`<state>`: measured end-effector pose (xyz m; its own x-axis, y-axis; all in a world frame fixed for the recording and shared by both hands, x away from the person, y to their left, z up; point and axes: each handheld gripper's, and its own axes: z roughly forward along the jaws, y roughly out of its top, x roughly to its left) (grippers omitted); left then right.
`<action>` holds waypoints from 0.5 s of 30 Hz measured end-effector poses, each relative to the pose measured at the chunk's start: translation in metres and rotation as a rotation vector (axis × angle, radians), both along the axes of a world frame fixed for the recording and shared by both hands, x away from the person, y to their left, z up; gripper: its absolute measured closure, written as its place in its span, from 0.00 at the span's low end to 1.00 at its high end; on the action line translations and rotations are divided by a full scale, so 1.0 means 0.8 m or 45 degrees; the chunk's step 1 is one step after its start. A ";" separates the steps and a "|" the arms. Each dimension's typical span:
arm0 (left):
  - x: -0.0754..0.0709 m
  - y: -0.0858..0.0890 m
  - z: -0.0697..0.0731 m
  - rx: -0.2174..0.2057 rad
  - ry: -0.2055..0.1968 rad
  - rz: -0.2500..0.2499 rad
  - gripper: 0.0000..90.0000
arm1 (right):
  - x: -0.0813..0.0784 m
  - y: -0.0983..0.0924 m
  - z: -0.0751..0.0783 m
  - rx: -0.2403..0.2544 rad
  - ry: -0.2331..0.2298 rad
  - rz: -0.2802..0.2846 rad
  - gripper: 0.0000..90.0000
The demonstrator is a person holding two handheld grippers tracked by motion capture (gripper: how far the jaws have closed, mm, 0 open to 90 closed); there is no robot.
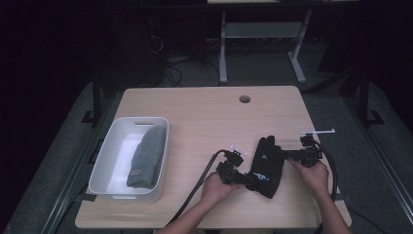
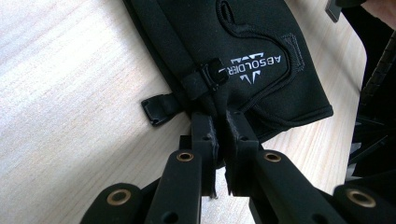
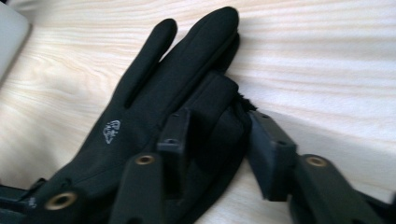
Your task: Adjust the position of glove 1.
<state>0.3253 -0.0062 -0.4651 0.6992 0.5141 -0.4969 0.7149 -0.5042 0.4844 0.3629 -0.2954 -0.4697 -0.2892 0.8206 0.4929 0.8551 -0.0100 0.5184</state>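
Note:
A black glove (image 1: 267,168) lies flat on the wooden table (image 1: 195,112), fingers pointing away from me. My left gripper (image 1: 249,181) is at its cuff end. In the left gripper view the jaws (image 2: 219,119) are pinched together on the cuff edge of the glove (image 2: 252,46), beside a small strap buckle (image 2: 212,77). My right gripper (image 1: 285,155) comes in from the right side. In the right gripper view its jaws (image 3: 212,123) straddle a bunched fold at the thumb side of the glove (image 3: 154,107), with the fabric filling the gap between the pads.
A white plastic bin (image 1: 104,161) stands at the left of the table with a grey knitted item (image 1: 148,156) lying in it. A round cable hole (image 1: 245,99) is near the far edge. Table legs and cables lie on the floor beyond.

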 end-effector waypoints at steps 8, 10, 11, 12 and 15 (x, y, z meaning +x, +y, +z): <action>0.001 0.002 0.001 -0.003 0.002 -0.010 0.94 | -0.003 -0.004 -0.002 0.084 -0.008 0.001 0.87; 0.001 0.002 0.002 -0.013 0.007 -0.003 0.94 | -0.004 -0.003 0.000 0.080 -0.016 0.005 0.87; 0.001 0.003 0.003 -0.016 0.001 -0.005 0.94 | -0.004 -0.003 0.002 0.079 -0.017 0.001 0.87; 0.001 0.004 0.004 -0.022 0.000 -0.004 0.94 | -0.004 -0.002 0.003 0.076 -0.016 0.002 0.87; 0.000 0.006 0.008 -0.026 -0.005 -0.004 0.94 | -0.005 -0.001 0.008 0.082 -0.029 0.007 0.87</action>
